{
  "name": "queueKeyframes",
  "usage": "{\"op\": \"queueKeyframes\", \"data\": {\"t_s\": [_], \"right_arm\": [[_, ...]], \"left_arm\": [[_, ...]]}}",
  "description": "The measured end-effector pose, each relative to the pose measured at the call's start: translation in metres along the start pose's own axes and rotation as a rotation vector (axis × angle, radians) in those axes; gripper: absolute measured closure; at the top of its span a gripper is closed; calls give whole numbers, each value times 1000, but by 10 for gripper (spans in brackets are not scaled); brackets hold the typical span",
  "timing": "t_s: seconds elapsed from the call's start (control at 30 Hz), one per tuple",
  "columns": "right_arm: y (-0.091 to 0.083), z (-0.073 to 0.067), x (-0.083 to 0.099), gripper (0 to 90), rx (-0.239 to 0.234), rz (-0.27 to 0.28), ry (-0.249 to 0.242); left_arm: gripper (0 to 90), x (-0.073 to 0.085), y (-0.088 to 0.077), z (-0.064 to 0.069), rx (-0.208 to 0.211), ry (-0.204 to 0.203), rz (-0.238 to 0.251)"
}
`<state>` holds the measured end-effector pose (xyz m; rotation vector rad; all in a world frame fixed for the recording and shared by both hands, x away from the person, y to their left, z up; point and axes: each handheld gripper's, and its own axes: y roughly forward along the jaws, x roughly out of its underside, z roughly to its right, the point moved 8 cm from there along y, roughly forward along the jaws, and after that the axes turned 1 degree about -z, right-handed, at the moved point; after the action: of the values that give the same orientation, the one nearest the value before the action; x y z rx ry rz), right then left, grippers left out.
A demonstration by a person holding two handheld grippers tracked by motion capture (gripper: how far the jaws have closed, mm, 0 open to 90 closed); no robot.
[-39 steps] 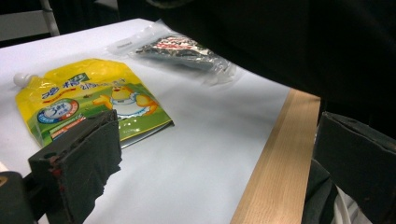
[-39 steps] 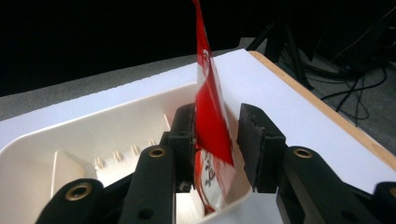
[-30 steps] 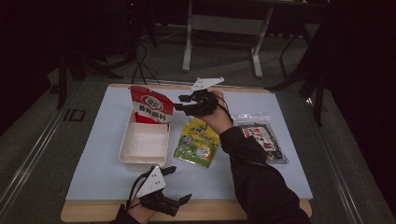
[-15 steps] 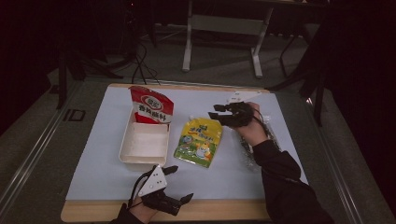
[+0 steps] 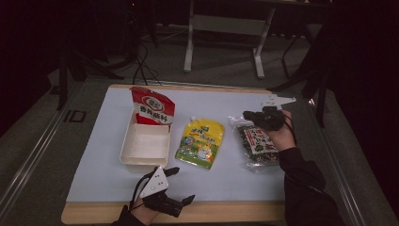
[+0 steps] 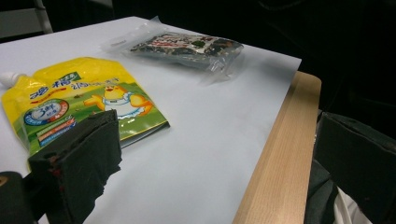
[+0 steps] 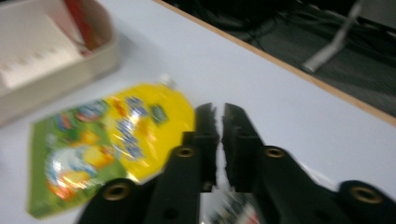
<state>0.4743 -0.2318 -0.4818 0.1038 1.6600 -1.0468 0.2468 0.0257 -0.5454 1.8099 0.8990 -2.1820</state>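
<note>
- The seaweed packet (image 5: 258,143) lies flat at the right of the white mat (image 5: 94,165), well apart from the tray (image 5: 126,157) and just right of the yellow pouch (image 5: 200,141).
- My right gripper (image 5: 248,116) hangs over the packet's far left corner, where the clear film sticks out past the contents. Its tips point left, toward the pouch.
- Its jaws have just been closing and now stand together. In the right gripper view only a thin slit shows between them, with nothing caught in it that I can see. The packet shows below the jaws' base.
- I judge the step to be picking up this packet, so closed jaws above it will not do. I should spread them again before I go down.
- A good hold is on the film border, not the bulging middle. The flat border lets the pads bite, while the filling would slip or crush.
- I should come in low and nearly level, so one jaw slides under the edge and the other comes down on top.
- The film is slick, so I should lift slowly and check that the packet hangs steady.
- My left gripper (image 5: 181,185) rests at the near edge of the table (image 5: 235,213), jaws wide apart and holding nothing.
- A red bag (image 5: 151,107) stands at the tray's far end.
</note>
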Motion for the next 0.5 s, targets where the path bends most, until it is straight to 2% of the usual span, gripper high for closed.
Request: {"op": "queueKeyframes", "data": {"t_s": [0.17,0.3,0.33,0.4,0.43,0.47,0.5], "right_arm": [[-3,31,26,899,58,-33,58],[-4,52,46,900,105,-66,82],[-4,52,46,900,105,-66,82],[-5,62,60,900,129,-90,94],[-5,62,60,900,129,-90,94],[-6,70,70,900,152,-103,113],[-6,70,70,900,152,-103,113]], "left_arm": [[23,1,0,-1,-2,0,-6],[23,2,1,-1,-1,1,-10],[23,2,1,-1,-1,1,-10],[23,3,2,-1,0,2,-13],[23,3,2,-1,1,1,-14],[23,3,2,0,2,0,-16],[23,3,2,0,2,0,-16]]}}
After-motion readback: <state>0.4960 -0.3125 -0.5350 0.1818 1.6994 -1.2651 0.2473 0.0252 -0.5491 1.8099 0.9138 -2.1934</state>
